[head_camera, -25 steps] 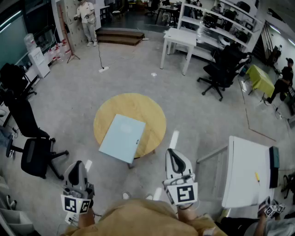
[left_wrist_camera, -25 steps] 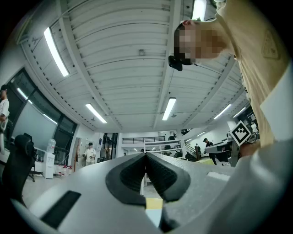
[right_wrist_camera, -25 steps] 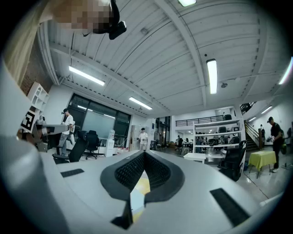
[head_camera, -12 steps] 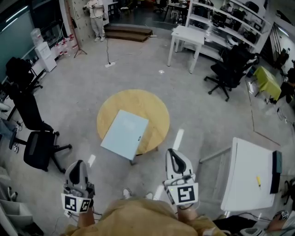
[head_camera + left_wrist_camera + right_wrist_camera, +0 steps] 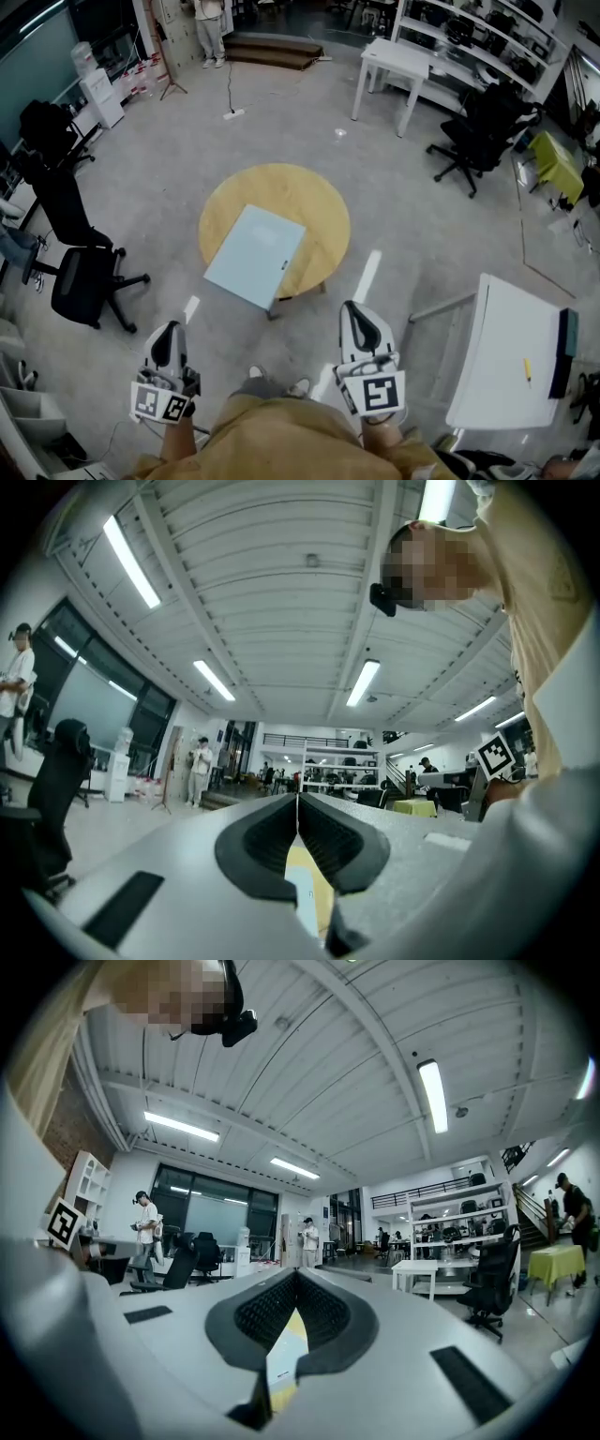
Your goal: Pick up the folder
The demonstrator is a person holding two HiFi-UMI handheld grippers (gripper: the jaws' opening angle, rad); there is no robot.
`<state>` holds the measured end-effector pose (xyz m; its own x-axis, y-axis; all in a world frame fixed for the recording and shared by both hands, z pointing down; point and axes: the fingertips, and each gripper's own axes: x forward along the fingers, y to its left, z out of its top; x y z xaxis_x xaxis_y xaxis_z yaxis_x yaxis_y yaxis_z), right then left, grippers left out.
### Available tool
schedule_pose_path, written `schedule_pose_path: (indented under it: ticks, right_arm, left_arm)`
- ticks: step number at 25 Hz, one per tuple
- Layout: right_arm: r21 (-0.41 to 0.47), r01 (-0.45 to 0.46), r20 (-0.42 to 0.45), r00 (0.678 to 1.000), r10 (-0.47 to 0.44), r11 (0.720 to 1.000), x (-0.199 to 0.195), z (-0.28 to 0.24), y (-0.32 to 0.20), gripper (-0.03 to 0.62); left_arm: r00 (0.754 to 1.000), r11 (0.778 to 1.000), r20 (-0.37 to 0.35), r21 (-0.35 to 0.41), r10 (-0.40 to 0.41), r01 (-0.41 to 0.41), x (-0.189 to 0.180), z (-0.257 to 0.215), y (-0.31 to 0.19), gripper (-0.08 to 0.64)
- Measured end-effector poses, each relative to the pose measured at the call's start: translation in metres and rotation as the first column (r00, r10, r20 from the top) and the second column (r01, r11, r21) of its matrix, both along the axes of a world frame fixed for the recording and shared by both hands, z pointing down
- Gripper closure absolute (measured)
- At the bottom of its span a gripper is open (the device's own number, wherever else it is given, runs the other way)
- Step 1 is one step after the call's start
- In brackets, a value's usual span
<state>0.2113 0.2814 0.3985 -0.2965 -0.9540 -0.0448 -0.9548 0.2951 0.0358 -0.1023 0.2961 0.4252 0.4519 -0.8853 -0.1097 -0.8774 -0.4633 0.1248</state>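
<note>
folder (image 5: 255, 255) – on round table (image 5: 305, 199), overhanging near edge | chair (image 5: 80, 286) – left of table | desk (image 5: 506, 361) right

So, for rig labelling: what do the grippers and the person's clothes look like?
Left gripper and right gripper: white moulded shells, black textured fingers, a cube of black-and-white square markers each. The person wears a mustard top.

Mustard shirt (image 5: 281, 439); grey left gripper (image 5: 171, 326), right gripper (image 5: 350, 307)

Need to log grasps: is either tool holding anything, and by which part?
Nothing is held. The left tool and right tool are shut, empty; the folder lies on the round table.
</note>
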Motion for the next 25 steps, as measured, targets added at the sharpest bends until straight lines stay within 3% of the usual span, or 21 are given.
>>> schedule_pose_path:
  ticks: [3, 6, 9, 14, 18, 25]
  right_arm:
    - [-0.015, 0.011, -0.008, 1.000, -0.011, 1.000, -0.004, 0.000, -0.004, 0.592]
    - [-0.045, -0.005, -0.020, 1.000, 0.004, 0.999, -0.002, 0.008, -0.015, 0.592]
    - [-0.055, -0.012, -0.036, 0.999, 0.010, 0.998, -0.005, 0.016, -0.032, 0.592]
    - [-0.038, -0.034, -0.048, 0.998, 0.032, 0.999, -0.038, 0.015, -0.065, 0.592]
    - [-0.045, -0.046, -0.078, 0.996, 0.042, 0.998, -0.055, 0.012, -0.094, 0.592]
    - [0.017, -0.090, -0.077, 0.993, 0.091, 0.996, -0.087, -0.015, -0.165, 0.592]
  left_arm:
    - [0.997, 0.991, -0.082, -0.132, -0.011, 0.000, -0.008, 0.037, -0.011, 0.557]
    - [0.996, 0.978, -0.092, -0.207, -0.019, -0.001, -0.013, 0.068, -0.025, 0.557]
    - [0.997, 0.969, -0.077, -0.247, 0.000, -0.019, -0.015, 0.093, -0.042, 0.557]
    - [0.990, 0.948, -0.133, -0.304, 0.052, -0.090, -0.033, 0.136, -0.083, 0.555]
    - [0.983, 0.943, -0.155, -0.303, 0.096, -0.140, -0.042, 0.153, -0.124, 0.555]
    - [0.974, 0.888, -0.196, -0.419, 0.115, -0.189, -0.072, 0.208, -0.198, 0.551]
